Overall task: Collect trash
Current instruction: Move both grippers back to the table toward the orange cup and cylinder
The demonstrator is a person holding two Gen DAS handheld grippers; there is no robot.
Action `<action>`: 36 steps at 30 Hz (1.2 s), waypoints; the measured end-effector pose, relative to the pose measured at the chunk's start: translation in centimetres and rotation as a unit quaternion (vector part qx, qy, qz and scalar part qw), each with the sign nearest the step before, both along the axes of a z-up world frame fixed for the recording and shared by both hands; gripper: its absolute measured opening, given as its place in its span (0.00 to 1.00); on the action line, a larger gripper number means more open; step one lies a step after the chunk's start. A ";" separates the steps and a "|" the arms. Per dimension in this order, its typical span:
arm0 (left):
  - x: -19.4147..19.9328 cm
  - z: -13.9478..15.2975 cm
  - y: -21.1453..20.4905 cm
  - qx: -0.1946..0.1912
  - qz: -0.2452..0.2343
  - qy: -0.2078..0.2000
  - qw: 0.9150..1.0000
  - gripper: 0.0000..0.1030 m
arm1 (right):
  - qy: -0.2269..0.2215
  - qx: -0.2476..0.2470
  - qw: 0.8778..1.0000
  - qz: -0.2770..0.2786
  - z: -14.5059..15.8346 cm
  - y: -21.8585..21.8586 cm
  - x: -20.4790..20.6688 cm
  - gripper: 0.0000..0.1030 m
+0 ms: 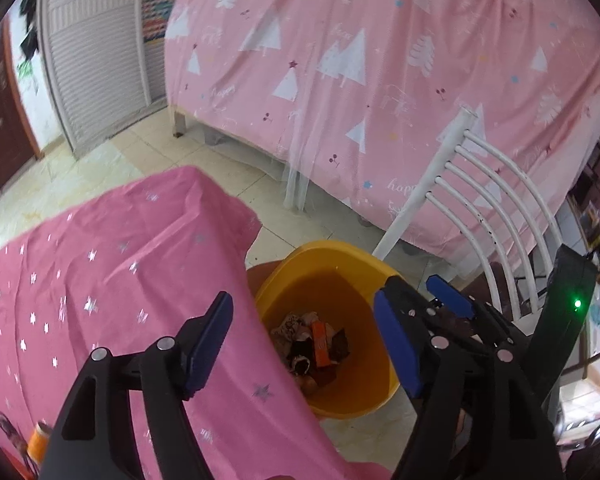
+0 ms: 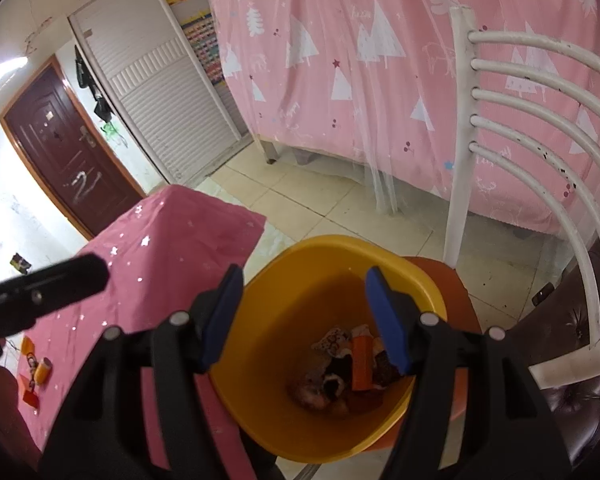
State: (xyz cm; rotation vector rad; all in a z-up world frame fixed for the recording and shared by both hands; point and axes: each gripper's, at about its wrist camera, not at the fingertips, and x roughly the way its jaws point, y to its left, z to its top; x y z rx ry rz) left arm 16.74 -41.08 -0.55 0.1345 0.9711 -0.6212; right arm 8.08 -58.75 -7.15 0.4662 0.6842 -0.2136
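A yellow bin (image 2: 268,412) stands on the floor beside the table, with a pile of crumpled wrappers (image 2: 352,364) at its bottom, one of them orange. My right gripper (image 2: 305,276) hangs open straight over the bin's mouth, nothing between its blue pads. My left gripper (image 1: 302,300) is open too and empty, over the table's edge and the near rim of the bin (image 1: 388,272). The trash pile (image 1: 312,344) shows between its fingers. Behind the left gripper's right finger shows one of the right gripper's blue fingers (image 1: 448,298).
The table under a pink star-print cloth (image 2: 172,248) lies left of the bin; a small orange bottle (image 2: 44,372) and red-orange wrappers (image 2: 30,396) rest on it. A white slatted chair (image 2: 520,100) stands right of the bin. A bed with a pink sheet (image 1: 380,60) fills the back.
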 end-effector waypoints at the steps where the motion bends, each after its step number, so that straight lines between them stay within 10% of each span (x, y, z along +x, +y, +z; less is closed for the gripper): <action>1: 0.0 0.0 0.6 -0.004 0.003 0.003 1.000 0.65 | -0.001 -0.003 1.000 0.003 0.1 0.3 0.0 0.60; 36: -4.3 2.1 24.4 -0.017 0.126 -0.081 0.989 0.89 | -0.021 -0.071 0.977 0.198 4.2 19.2 3.0 0.78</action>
